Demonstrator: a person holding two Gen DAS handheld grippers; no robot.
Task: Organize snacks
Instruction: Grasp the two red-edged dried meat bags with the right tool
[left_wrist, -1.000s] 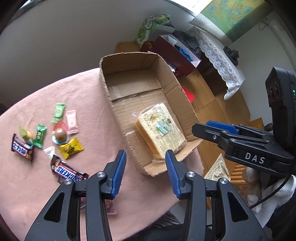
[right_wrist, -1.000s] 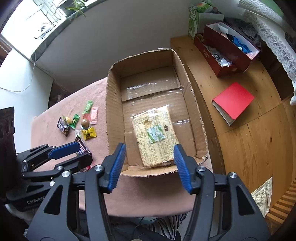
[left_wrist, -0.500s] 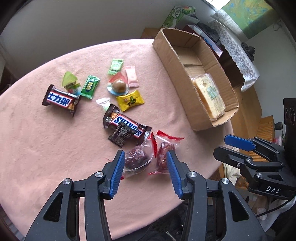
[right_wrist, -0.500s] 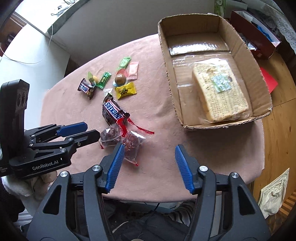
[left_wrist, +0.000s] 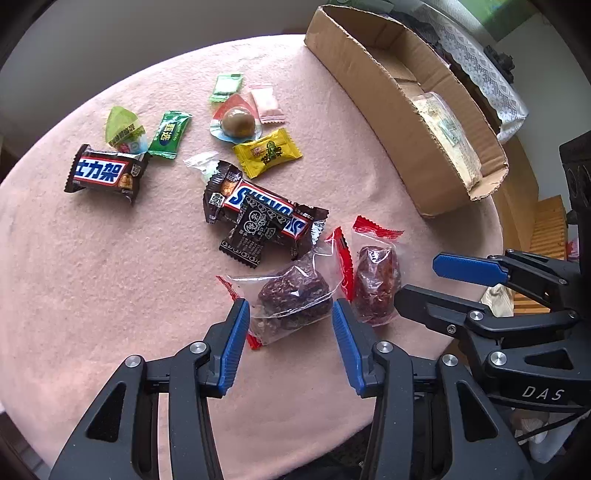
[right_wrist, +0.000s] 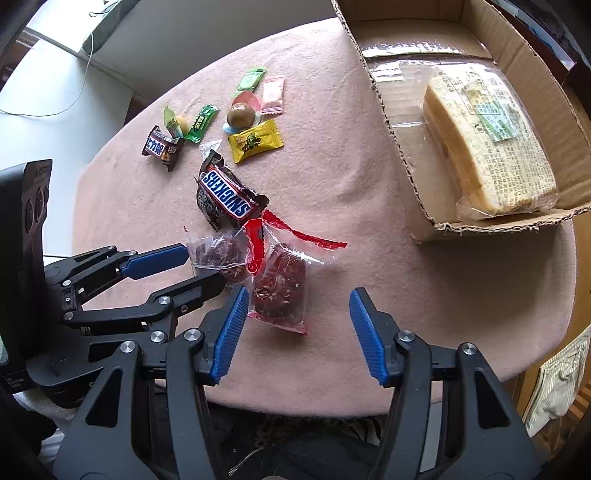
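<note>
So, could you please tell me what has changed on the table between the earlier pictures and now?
Both claws swung away from the cardboard box and came down over the two clear-wrapped dried fruits. The left claw now straddles one packet; the right claw hangs open by the other. Nothing was gripped or released. The snacks and the cake in the box stayed put.

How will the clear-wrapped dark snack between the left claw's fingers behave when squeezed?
The clear-wrapped dark snack is probably soft and lumpy, so it may deform. Its loose, glossy film looks slippery and crinkly, so the left claw might pinch wrapper alone. It seems light.
</note>
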